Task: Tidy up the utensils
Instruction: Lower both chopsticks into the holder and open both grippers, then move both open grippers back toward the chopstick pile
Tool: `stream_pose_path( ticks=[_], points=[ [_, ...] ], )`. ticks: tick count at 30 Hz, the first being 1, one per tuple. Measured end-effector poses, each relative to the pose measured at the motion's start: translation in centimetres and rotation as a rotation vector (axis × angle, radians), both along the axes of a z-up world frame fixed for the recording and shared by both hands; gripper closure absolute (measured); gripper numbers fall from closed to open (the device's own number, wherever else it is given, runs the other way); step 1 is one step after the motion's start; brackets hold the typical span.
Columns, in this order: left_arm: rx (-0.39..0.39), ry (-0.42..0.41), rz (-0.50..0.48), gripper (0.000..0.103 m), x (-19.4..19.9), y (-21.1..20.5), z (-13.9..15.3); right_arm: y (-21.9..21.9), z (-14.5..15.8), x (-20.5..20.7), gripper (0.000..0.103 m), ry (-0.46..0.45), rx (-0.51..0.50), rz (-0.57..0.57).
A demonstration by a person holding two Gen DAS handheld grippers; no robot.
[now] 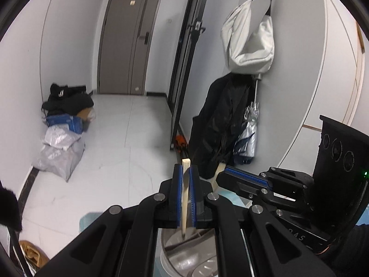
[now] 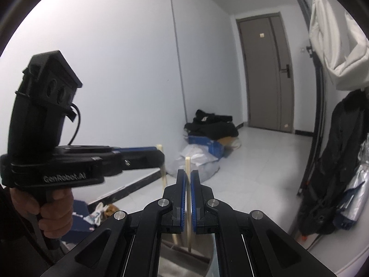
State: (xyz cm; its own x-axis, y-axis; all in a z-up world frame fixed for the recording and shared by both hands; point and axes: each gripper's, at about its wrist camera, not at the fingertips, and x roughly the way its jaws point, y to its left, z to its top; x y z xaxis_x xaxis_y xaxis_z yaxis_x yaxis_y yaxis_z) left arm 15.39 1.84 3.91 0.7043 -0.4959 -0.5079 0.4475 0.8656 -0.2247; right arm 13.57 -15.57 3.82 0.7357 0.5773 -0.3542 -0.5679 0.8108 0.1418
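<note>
Clamped between blue pads, a pale wooden chopstick (image 1: 185, 198) is standing upright in the left gripper (image 1: 185, 173), its lower end dipping into a metal holder (image 1: 184, 254) below. To the right, the right gripper (image 1: 244, 177) is pinching a second stick (image 1: 218, 175). From the right wrist, the right gripper (image 2: 188, 177) is gripping its chopstick (image 2: 188, 198) over that holder (image 2: 184, 256), while the left gripper (image 2: 147, 155), held in the left hand (image 2: 53, 210), is squeezing the other stick (image 2: 163, 173).
</note>
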Motion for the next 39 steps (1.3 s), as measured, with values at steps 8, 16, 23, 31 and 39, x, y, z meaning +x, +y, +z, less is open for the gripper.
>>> stream_pose_path(
  ticks=[8,16,23,31,39],
  points=[
    [0.017,0.010,0.073,0.066,-2.0,1.0,1.1,-0.3,-0.7,-0.3,0.096,0.089,0.005,0.032],
    [0.026,-0.005,0.220,0.027,-5.0,1.9,1.7,-1.7,0.7,-4.5,0.065,0.079,0.034,-0.048],
    [0.028,-0.016,0.303,0.020,-8.0,1.6,1.4,-2.0,1.5,-9.0,0.039,0.079,0.088,-0.082],
    [0.029,-0.003,0.333,0.018,-10.3,2.0,0.2,-2.2,1.2,-12.1,0.024,0.076,0.104,-0.141],
    [0.031,0.008,0.376,0.011,-12.1,2.8,-1.9,-2.1,-0.8,-13.7,0.022,0.114,0.078,-0.167]
  ],
)
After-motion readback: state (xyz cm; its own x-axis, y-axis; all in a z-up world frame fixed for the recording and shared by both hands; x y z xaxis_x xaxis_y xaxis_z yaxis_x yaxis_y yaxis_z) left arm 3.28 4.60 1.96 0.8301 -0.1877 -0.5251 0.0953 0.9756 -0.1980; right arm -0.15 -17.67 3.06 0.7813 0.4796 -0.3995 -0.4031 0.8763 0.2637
